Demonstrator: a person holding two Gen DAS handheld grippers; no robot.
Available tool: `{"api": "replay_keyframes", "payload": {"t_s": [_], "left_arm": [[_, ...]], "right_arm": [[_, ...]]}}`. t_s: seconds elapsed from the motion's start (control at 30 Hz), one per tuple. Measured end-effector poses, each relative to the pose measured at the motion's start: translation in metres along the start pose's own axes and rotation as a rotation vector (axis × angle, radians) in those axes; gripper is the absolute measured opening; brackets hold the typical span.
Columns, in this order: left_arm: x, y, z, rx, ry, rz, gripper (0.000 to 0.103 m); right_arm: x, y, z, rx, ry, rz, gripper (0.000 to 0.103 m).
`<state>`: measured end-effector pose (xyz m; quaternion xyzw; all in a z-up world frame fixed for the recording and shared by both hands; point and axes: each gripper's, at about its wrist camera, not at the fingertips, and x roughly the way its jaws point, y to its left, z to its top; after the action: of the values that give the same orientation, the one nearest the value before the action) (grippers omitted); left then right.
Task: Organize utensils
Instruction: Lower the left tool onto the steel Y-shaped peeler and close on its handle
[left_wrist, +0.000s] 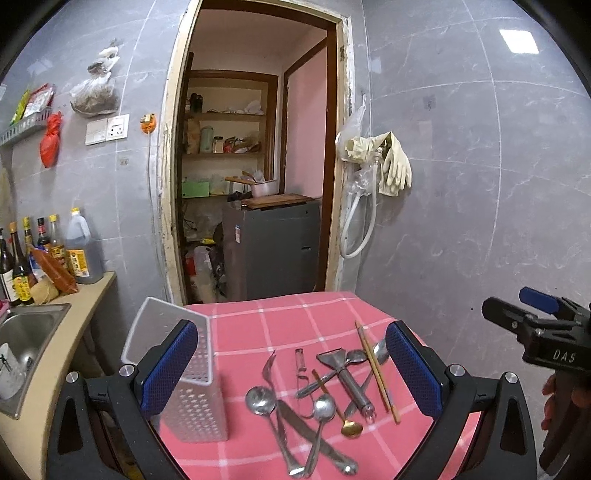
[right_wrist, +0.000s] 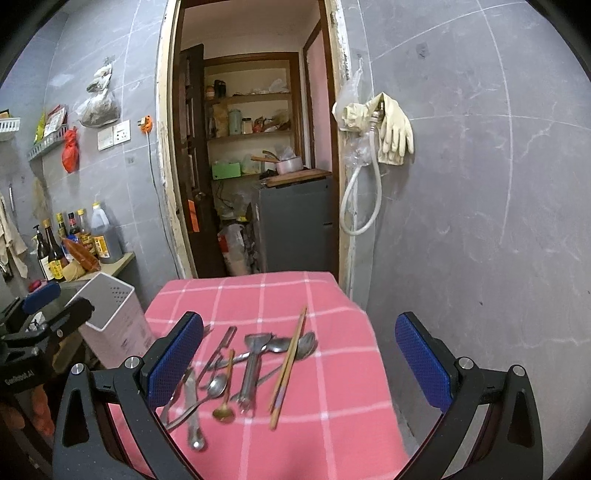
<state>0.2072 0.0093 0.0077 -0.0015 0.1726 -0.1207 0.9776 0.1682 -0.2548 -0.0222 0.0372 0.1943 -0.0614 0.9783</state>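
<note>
While both grippers hover above it, a loose pile of metal utensils (left_wrist: 325, 398) lies on the pink checked tablecloth (left_wrist: 288, 321), crossing one another w/o order. Pile contents, left wrist view: two steel spoons (left_wrist: 260, 400) w/ bowls toward the near side, a table knife (left_wrist: 314, 435) running diagonally under them, a small gold-bowled spoon (left_wrist: 351, 428), a steel peeler (left_wrist: 349, 380) w/ wide flat head & round handle, a pair of wooden chopsticks (left_wrist: 376, 371) laid together over more spoon bowls at the far right, a curved fork-like piece (left_wrist: 269, 369) at the left. All steel pieces look dull grey; chopsticks tan.

Just left of the pile stands a white perforated utensil holder (left_wrist: 192, 387), upright, rectangular, open at top, apart from the utensils.

Left gripper (left_wrist: 291, 373): blue-padded fingers spread wide, holding nothing; holder & pile show between them. Right gripper (right_wrist: 299, 365): fingers likewise wide apart, nothing held, pile below & between them.

Surroundings: sink (left_wrist: 26, 336) & sauce bottles (left_wrist: 48, 251) on a counter at left; open doorway (left_wrist: 255, 147) behind the table; rubber gloves (left_wrist: 395, 162) hung on grey tiled wall.
</note>
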Motion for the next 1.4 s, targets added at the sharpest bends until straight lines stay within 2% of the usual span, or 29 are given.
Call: {"api": "replay_keyframes", "payload": {"t_s": [0.23,0.47,0.6,0.67,0.73,0.83,0.9,0.97,1.1,1.27,1.4], "left_arm": [[0.048,-0.017,0.0,-0.007,0.035,-0.003,0.103],[0.115,-0.031,-0.013,-0.071,0.131,-0.019,0.102],[0.151,-0.039,-0.028,-0.104,0.207,-0.054,0.092],[0.167,-0.043,-0.036,-0.118,0.252,-0.07,0.084],[0.184,-0.046,-0.046,-0.139,0.309,-0.093,0.075],[0.206,-0.049,-0.06,-0.169,0.4,-0.12,0.061],[0.218,-0.05,-0.067,-0.187,0.456,-0.127,0.049],[0.23,-0.05,-0.076,-0.204,0.529,-0.126,0.041],[0.249,-0.054,-0.087,-0.204,0.668,-0.122,0.032],[0.257,-0.056,-0.084,-0.199,0.735,-0.128,0.029],[0.262,-0.059,-0.076,-0.223,0.802,-0.162,0.019]], "right_arm": [[0.061,-0.023,0.012,-0.034,0.041,0.107,0.102],[0.138,-0.042,0.002,-0.048,0.139,0.216,0.102],[0.182,-0.053,-0.014,-0.017,0.216,0.251,0.1],[0.203,-0.057,-0.026,0.01,0.266,0.271,0.091],[0.215,-0.059,-0.037,0.028,0.305,0.282,0.075],[0.236,-0.06,-0.055,0.058,0.377,0.306,0.061],[0.25,-0.059,-0.067,0.08,0.423,0.325,0.056],[0.26,-0.059,-0.075,0.104,0.458,0.342,0.049],[0.278,-0.055,-0.09,0.137,0.52,0.375,0.038],[0.283,-0.046,-0.094,0.12,0.553,0.404,0.031],[0.289,-0.038,-0.097,0.115,0.595,0.423,0.018]]}}
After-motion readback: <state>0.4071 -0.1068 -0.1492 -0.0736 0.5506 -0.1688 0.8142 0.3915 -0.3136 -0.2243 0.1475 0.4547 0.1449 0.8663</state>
